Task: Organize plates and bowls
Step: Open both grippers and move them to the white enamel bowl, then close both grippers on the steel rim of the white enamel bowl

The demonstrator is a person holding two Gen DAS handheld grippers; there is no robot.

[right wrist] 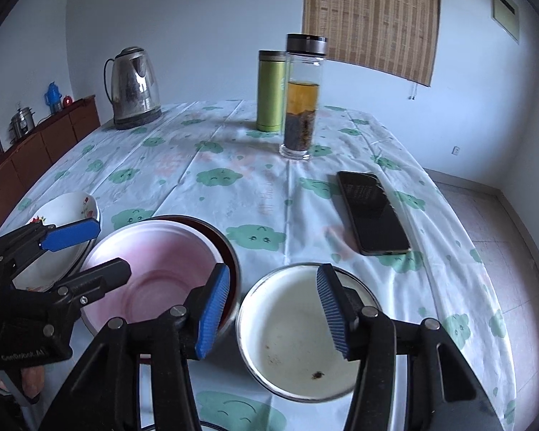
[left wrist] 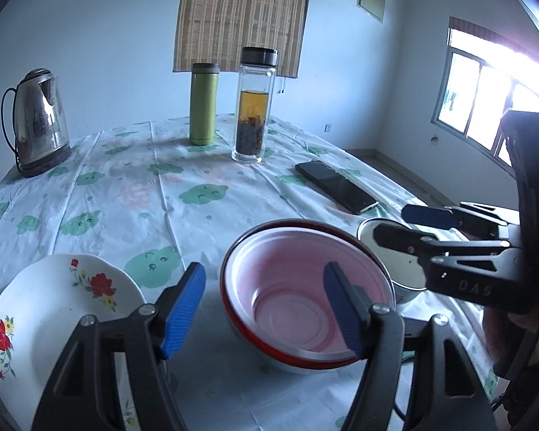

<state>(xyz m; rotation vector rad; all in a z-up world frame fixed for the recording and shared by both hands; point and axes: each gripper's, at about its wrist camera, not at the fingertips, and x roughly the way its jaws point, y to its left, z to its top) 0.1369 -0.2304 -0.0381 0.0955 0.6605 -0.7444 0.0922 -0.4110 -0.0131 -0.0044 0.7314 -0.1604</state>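
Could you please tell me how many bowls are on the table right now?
3: floral bowl at left, pink bowl with red rim in the middle, white bowl at right. Stacked ones could be hidden.

Pink-lined red bowl (left wrist: 305, 294), white plate (left wrist: 54, 309) with red flowers, green-cloud tablecloth (left wrist: 183, 194)

3 bowls (right wrist: 161, 273), 2 bottles (right wrist: 269, 89), 1 kettle (right wrist: 133, 86), 1 phone (right wrist: 372, 212).

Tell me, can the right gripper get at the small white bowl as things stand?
Probably yes. The right gripper is open, straddling the near rim of the small white bowl, with nothing between. The pink bowl sits close on one side, so space there is tight.
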